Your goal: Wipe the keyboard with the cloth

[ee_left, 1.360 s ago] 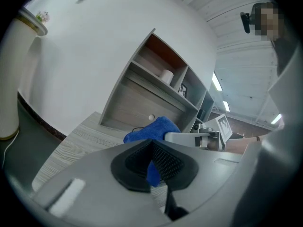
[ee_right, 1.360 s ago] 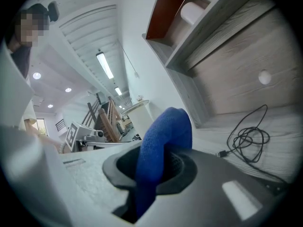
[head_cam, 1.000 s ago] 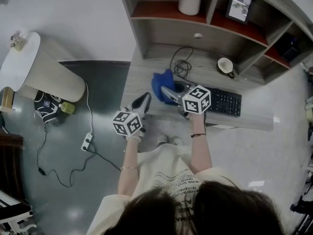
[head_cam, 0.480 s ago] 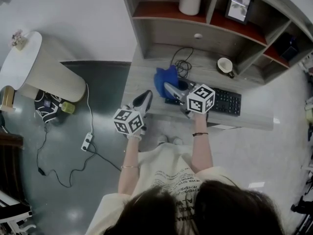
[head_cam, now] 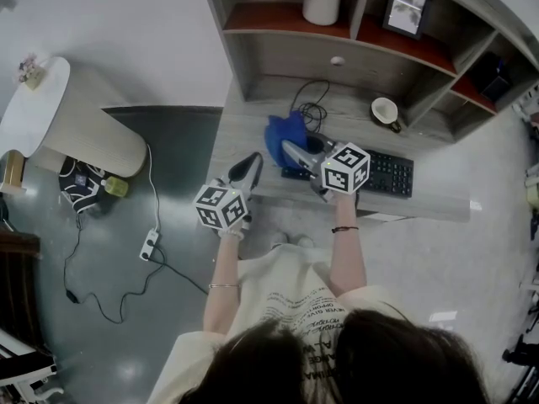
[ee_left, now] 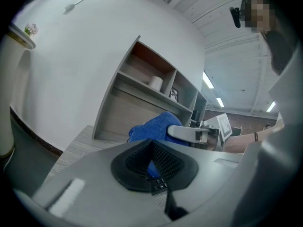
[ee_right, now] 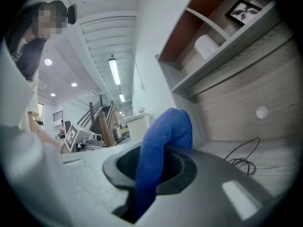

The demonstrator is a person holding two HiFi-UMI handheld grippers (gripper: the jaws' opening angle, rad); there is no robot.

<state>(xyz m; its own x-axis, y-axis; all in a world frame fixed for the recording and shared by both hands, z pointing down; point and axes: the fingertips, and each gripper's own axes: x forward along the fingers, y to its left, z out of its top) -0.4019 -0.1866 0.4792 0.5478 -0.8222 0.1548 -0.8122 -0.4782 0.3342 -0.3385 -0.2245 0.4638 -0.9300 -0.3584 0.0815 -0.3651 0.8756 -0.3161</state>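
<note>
From the head view, the black keyboard lies on the grey wooden desk, under a shelf unit. The blue cloth is bunched at the keyboard's left end, beside a coiled black cable. The right gripper reaches into the cloth from the near side. The left gripper sits near the desk's front edge, left of the keyboard and apart from the cloth. A white cup stands further back on the right.

In the left gripper view, the left gripper has its dark ribbed pads meeting at the tips with nothing between them — clenched and empty. Beyond them are the cloth, the other gripper's pale jaw and a few keyboard keys.

In the right gripper view, the right gripper is closed on the cloth — a blue fold is pinched between the jaws and rises above them. The cable lies on the desk behind, and a framed picture stands on the shelf above.
</note>
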